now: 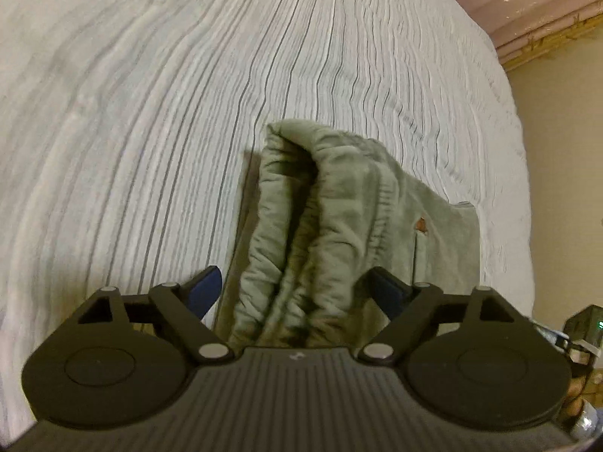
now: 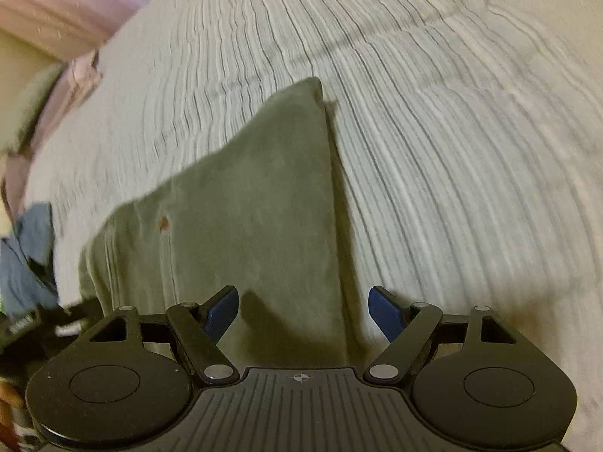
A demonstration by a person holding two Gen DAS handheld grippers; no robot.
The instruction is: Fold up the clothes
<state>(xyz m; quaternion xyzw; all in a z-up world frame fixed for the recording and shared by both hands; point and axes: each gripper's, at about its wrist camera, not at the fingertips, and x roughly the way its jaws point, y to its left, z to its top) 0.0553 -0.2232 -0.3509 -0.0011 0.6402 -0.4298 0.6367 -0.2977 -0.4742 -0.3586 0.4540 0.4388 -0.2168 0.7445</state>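
Observation:
An olive-green pair of shorts (image 1: 331,207) lies folded on a white striped bedspread (image 1: 150,113). Its gathered elastic waistband bunches up between the jaws of my left gripper (image 1: 297,290), which are open and stand either side of the cloth. In the right wrist view the same shorts (image 2: 256,203) lie flat, with a small brown tag on them. My right gripper (image 2: 303,310) is open just above the near edge of the shorts, holding nothing.
The bedspread (image 2: 452,150) fills most of both views. A pink curtain (image 1: 535,3) and a beige wall are at the bed's far edge. A blue garment (image 2: 26,260) lies at the left edge of the right wrist view.

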